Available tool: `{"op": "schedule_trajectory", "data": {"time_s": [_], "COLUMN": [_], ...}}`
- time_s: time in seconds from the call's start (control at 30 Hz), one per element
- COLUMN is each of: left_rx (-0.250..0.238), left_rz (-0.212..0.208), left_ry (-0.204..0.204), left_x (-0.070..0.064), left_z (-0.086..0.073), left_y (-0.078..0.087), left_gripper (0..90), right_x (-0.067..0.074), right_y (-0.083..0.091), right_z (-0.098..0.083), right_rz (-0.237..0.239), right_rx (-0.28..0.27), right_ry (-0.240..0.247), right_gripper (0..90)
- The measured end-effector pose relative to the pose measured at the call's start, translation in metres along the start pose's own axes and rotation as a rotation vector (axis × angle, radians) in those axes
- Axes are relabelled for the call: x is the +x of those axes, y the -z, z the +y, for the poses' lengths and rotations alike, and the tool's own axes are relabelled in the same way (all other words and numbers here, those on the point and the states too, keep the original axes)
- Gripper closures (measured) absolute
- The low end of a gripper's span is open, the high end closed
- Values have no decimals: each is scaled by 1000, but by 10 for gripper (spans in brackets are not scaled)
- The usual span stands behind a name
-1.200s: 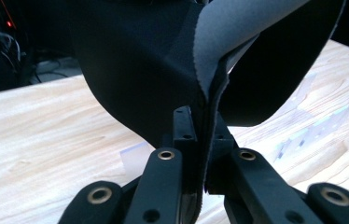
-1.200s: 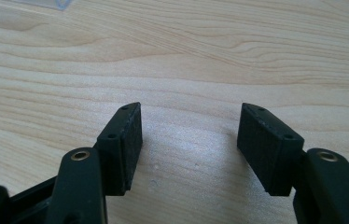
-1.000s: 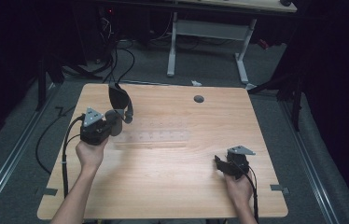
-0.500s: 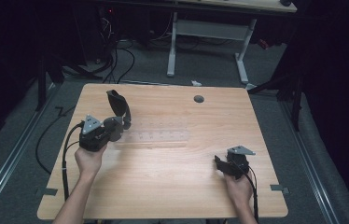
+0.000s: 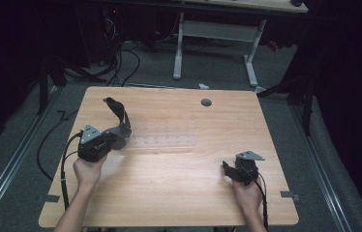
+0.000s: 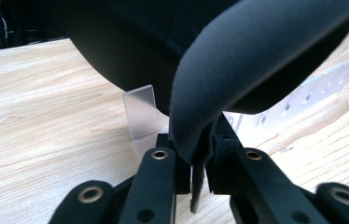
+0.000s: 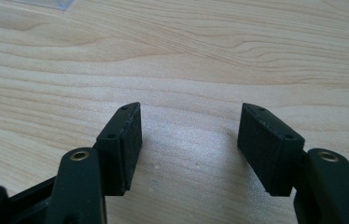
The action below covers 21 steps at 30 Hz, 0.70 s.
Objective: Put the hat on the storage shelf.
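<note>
Gripping black curved strap (image 6: 256, 60) at its lower end, left claw (image 5: 113, 140) clamped; strap arcs up ahead, clear slotted rack (image 5: 162, 141) just beyond. Right claw (image 5: 231, 170) apart, empty, well off.

I can read no text, label, brand, number or sign anywhere on the table (image 5: 179, 193) or around it

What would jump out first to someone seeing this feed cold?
The dark curved strap standing up from the left gripper, at the table's left side; the left gripper view shows the jaws shut on its lower end. Beside it a clear slotted strip lies flat mid-table. The right gripper rests near the right front, jaws open over bare wood.
</note>
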<state>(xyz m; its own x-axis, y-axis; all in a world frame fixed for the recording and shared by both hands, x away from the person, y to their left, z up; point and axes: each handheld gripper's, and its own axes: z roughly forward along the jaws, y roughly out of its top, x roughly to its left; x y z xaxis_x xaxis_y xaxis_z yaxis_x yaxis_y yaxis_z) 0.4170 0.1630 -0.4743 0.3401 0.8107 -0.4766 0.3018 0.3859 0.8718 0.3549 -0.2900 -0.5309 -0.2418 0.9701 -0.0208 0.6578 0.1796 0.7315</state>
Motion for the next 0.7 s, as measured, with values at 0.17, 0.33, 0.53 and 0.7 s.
{"op": "schedule_trajectory", "data": {"time_s": [0.17,0.33,0.53,0.7], "left_rx": [16,32,70,80], "left_rz": [11,21,24,25], "left_ry": [12,55,71,87], "left_x": [4,11,18,21], "left_z": [-1,-4,-13,-22], "left_y": [5,13,23,31], "left_gripper": [592,480,433,417], "right_x": [0,0,0,0], "right_y": [0,0,0,0], "right_z": [0,0,0,0], "right_rz": [0,0,0,0], "right_rx": [0,0,0,0], "right_ry": [0,0,0,0], "right_gripper": [403,403,403,403]}}
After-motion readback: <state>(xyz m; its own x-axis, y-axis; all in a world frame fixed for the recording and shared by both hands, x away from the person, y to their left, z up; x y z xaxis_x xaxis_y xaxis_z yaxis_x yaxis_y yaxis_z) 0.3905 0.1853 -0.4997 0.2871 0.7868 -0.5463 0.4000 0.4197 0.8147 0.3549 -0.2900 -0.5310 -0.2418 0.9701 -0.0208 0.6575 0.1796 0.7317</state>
